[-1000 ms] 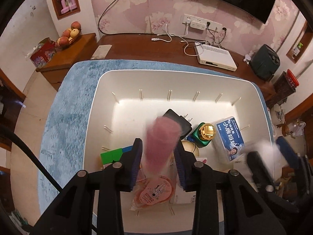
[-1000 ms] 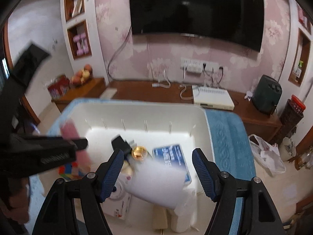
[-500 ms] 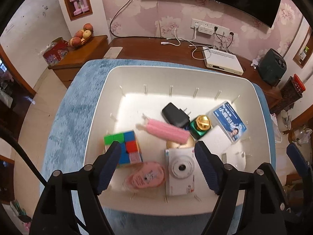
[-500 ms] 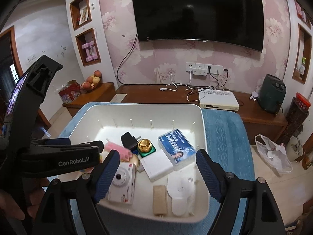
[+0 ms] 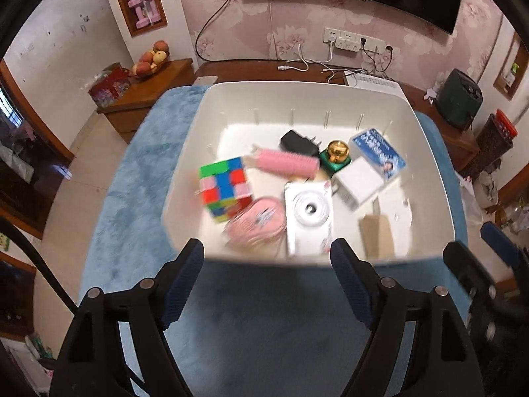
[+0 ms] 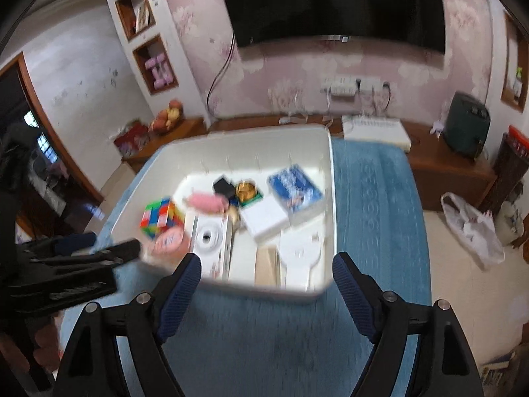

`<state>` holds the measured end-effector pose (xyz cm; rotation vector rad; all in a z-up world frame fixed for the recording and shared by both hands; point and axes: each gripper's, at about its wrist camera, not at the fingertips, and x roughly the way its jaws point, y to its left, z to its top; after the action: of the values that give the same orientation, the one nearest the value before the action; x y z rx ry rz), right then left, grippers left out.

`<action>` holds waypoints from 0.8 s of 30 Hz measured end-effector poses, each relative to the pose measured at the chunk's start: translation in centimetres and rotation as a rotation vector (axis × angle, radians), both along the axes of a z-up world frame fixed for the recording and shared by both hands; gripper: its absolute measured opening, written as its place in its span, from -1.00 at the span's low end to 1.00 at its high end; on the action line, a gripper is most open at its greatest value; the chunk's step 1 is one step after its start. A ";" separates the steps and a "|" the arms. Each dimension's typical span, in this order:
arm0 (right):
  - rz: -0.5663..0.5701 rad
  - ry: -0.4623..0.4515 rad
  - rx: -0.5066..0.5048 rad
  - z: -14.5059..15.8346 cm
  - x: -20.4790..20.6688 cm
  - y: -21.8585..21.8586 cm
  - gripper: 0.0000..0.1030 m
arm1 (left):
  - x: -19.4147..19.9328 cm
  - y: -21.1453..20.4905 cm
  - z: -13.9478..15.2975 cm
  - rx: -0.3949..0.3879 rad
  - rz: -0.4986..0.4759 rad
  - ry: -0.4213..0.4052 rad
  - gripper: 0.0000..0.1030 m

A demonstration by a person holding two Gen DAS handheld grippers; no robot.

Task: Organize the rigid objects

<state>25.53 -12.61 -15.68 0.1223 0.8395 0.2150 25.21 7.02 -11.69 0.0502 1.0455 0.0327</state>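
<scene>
A white bin [image 5: 297, 87] on a blue cloth holds a colour cube [image 5: 224, 192], a pink hair roller [image 5: 287, 163], a black charger [image 5: 296, 142], a gold-lidded jar [image 5: 338, 152], a blue-and-white box [image 5: 377, 154], a plain white box [image 5: 358, 183], a white camera [image 5: 309, 211] and a pink round case [image 5: 258, 225]. My left gripper [image 5: 266, 251] hangs open and empty over the bin's near rim. My right gripper [image 6: 267, 261] is also at the near rim [image 6: 264, 286], its jaws opening with nothing between them. Each gripper shows at the edge of the other's view.
The blue cloth [image 5: 264, 314] spreads out in front of the bin. Behind it stands a wooden cabinet with a white set-top box [image 6: 373, 129], cables and a dark green appliance [image 5: 459, 97]. A fruit bowl [image 5: 152, 63] sits at the back left.
The left gripper let go of the pink roller, which now lies in the bin. The right gripper released the white box. Both opened and drew back from inside the bin to its near rim.
</scene>
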 end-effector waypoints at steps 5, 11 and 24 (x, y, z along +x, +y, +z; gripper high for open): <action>0.047 0.071 -0.026 1.0 -2.8 0.1 0.98 | -4.0 1.5 1.7 0.039 -0.037 -0.019 0.59; 0.014 0.135 0.026 2.2 -5.7 0.8 0.99 | -7.6 3.7 0.9 0.032 -0.076 0.105 0.64; -0.033 0.220 0.149 8.5 -12.8 4.0 0.99 | -12.7 6.2 6.5 -0.087 -0.137 0.113 0.65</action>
<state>12.75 -8.58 -7.13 0.3035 1.0397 0.2361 12.56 13.24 -5.19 0.0453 1.1534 -0.1416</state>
